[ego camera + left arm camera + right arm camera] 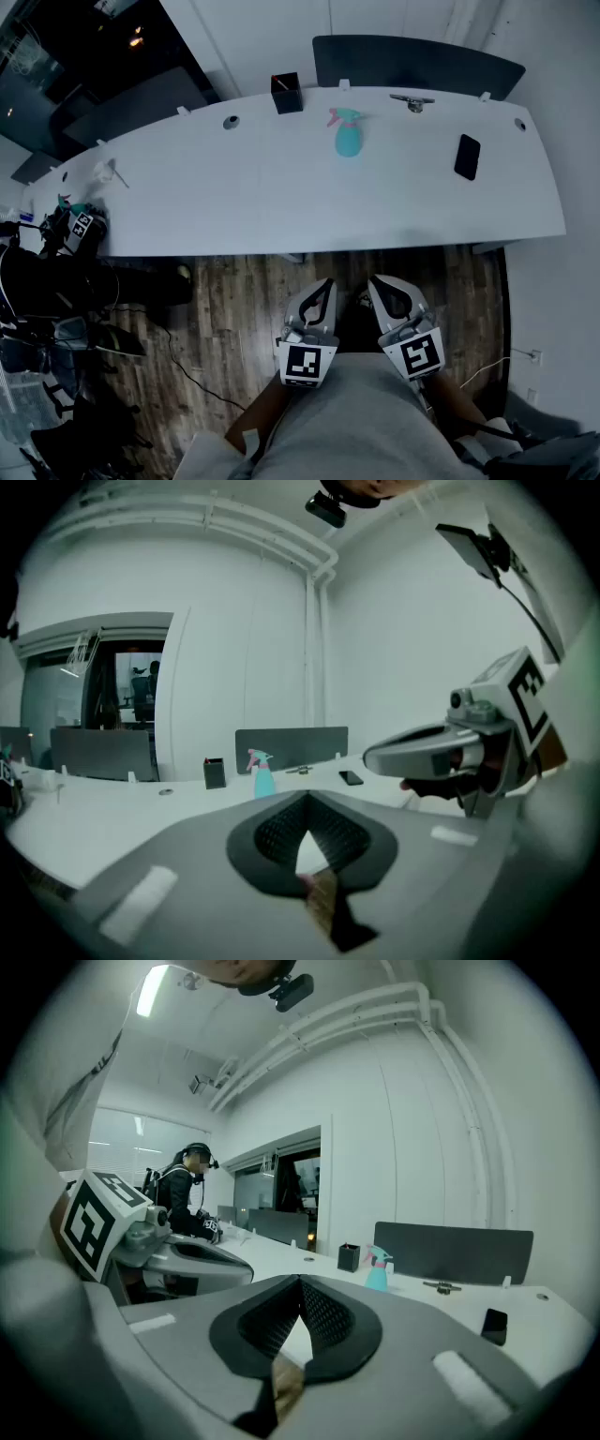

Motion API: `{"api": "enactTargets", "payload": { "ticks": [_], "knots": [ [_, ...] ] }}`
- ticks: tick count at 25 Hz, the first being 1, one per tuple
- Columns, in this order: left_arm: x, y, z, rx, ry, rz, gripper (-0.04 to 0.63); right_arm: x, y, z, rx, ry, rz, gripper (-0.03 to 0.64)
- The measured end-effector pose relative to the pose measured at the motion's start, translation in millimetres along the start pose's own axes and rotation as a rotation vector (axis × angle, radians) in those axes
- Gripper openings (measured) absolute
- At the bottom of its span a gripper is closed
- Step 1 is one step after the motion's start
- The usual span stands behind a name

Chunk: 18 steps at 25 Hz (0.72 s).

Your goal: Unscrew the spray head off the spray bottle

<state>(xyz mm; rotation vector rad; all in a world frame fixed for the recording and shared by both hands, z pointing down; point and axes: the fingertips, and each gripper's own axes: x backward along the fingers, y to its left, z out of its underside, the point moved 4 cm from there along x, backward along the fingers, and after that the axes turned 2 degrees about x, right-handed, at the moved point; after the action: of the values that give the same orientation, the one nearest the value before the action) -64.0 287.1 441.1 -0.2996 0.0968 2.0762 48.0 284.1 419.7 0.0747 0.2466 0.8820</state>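
The left gripper (322, 284) and right gripper (377, 281) sit side by side close to the person's body, over a wooden floor (234, 300). They stop short of the near edge of a long white bench (234, 202). Each pair of fingers (281, 832) is pressed together with nothing between them, which looks like a resting pose before any reach. The teal spray bottle (348, 139) stands upright with its pink spray head (341, 117) on. It is straight ahead of the gap between the two pairs of fingertips, well beyond them and toward the bench's far edge. A black cup (287, 94) stands ahead and left of the fingers. A dark phone (467, 157) lies ahead and to their right. Both are well apart from the bottle. Bare bench lies between the fingers and the bottle, so the way in seems open once the near edge is crossed.
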Motion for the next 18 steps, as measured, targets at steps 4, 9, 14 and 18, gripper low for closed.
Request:
{"api": "enactTargets", "payload": {
  "ticks": [4,9,14,18],
  "knots": [
    [-44,-9,-24,0.013,0.027,-0.02,0.002,-11,-47,-5,0.0,0.022,-0.044,0.002],
    [-87,-15,-27,0.03,0.081,-0.04,0.002,-24,-98,8,-0.031,0.034,-0.056,0.002],
    [-108,-9,-22,0.027,0.149,-0.058,0.002,-37,-114,29,-0.159,0.044,-0.057,0.002],
    [-131,8,-19,0.048,0.164,-0.076,0.002,-61,-126,35,-0.122,0.08,-0.096,0.002]
  ]
}}
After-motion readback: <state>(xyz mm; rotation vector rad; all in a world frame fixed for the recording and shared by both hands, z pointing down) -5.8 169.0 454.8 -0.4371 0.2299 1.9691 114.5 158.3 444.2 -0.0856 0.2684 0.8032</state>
